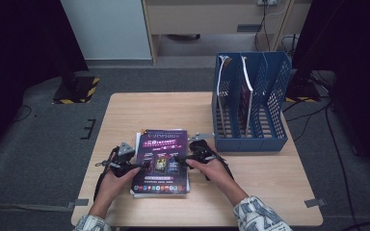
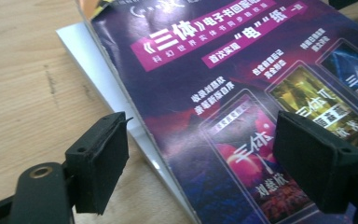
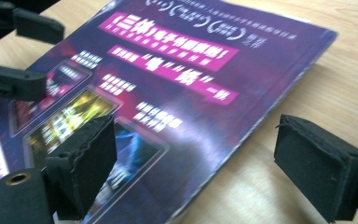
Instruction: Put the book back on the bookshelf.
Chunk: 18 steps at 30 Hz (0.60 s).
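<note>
On the wooden worktop point(image 1: 125, 108), my purple magazine point(image 1: 161, 161) lies atop a stack, left of the blue file rack point(image 1: 250, 103). Both left gripper point(image 1: 142, 165) and right gripper point(image 1: 182, 162) jaws gape wide, gripping nothing. Closing now risks pinching 2 magazines together.

**An office turned recording room**

A small wooden table point(image 1: 173, 103) stands on grey carpet point(image 1: 38, 139), with a blue file rack point(image 1: 250, 101) on it. Behind, a pale cabinet point(image 1: 212, 19) and trailing cables point(image 1: 318, 115). Black stands, one with a hazard-striped foot point(image 1: 77, 91), flank the table (lab-like, that).
</note>
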{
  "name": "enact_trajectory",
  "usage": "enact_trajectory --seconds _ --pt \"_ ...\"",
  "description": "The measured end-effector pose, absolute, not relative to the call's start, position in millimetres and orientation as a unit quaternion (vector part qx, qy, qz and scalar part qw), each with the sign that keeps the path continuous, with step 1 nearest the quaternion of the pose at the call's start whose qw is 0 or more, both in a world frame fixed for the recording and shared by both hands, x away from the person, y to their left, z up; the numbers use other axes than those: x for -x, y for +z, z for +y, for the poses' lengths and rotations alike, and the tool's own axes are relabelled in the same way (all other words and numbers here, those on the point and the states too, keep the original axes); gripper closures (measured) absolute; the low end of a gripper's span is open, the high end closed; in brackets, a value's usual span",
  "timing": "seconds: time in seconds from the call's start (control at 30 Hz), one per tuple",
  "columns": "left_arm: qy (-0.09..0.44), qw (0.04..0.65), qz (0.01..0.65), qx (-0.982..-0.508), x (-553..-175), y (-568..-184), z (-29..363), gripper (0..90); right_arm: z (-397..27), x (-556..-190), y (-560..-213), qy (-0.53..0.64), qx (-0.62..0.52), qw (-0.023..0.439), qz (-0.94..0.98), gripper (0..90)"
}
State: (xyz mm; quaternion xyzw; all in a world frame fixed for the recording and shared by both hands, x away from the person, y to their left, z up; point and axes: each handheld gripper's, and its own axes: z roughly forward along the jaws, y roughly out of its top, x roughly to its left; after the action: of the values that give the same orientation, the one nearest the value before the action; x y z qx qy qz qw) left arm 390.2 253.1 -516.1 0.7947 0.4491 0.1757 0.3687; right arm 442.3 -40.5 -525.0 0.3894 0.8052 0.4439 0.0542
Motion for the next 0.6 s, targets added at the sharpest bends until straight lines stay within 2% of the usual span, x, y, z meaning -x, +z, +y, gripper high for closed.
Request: enact_trajectory --seconds 0.3,0.6 --pt "0.176 0.369 0.444 -0.797 -390.0 -515.7 248.8 22.8 -34.5 -464.7 -536.1 0.438 -0.409 0.027 0.800 11.3" --pt "0.176 0.369 0.444 -0.797 -389.9 -516.1 248.6 22.8 -29.9 -472.0 -537.9 0.446 -0.403 0.030 0.798 11.6"
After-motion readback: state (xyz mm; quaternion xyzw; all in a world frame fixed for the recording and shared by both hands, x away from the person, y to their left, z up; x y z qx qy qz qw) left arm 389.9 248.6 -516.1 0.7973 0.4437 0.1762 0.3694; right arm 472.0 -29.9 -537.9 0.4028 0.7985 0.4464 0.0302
